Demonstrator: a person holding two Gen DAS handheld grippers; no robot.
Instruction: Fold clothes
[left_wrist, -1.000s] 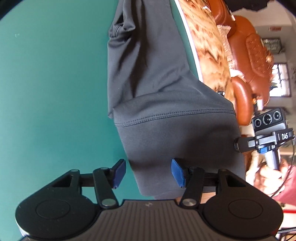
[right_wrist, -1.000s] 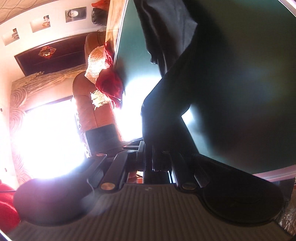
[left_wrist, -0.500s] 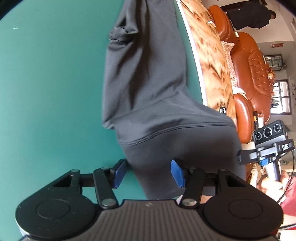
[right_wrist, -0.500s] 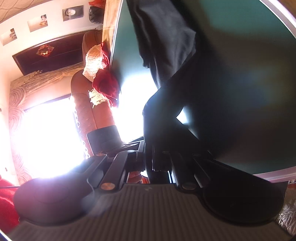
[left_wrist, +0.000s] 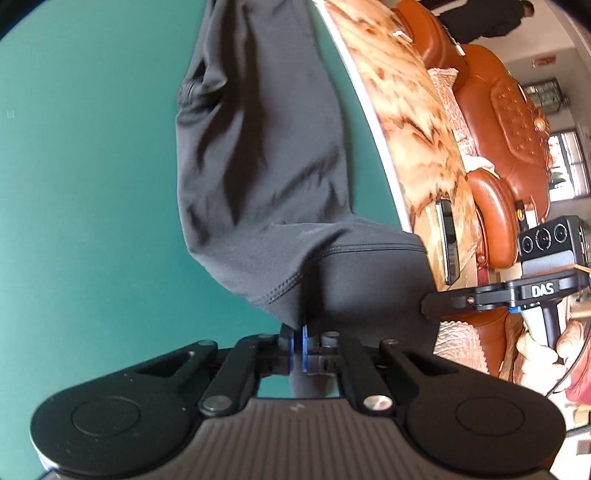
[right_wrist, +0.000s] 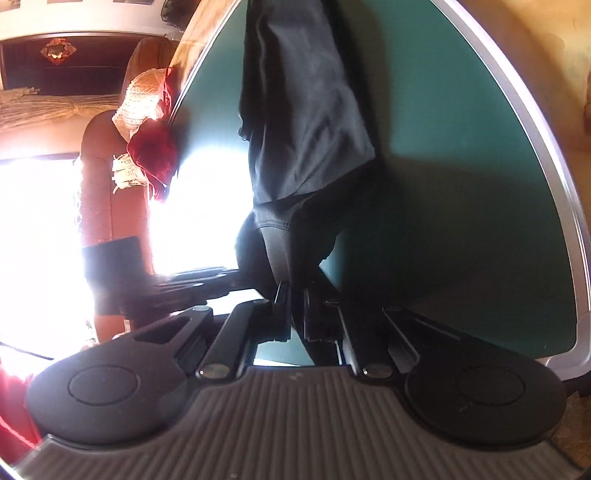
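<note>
The left claw (left_wrist: 297, 345), gaping a second ago, has pinched shut on the hem of the dark garment (left_wrist: 266, 155) draped on the green desk (left_wrist: 85, 184), while the right claw (right_wrist: 295, 314) grips the same soft, light, limp cloth, best held at its stitched edge

Left wrist view: looks forward along its own fingers, close over the flat teal table surface (left_wrist: 85, 184). Right wrist view: same close, forward-facing setup. Shared: the table and the dark grey stretchy garment (left_wrist: 258, 155) (right_wrist: 303, 110).
</note>
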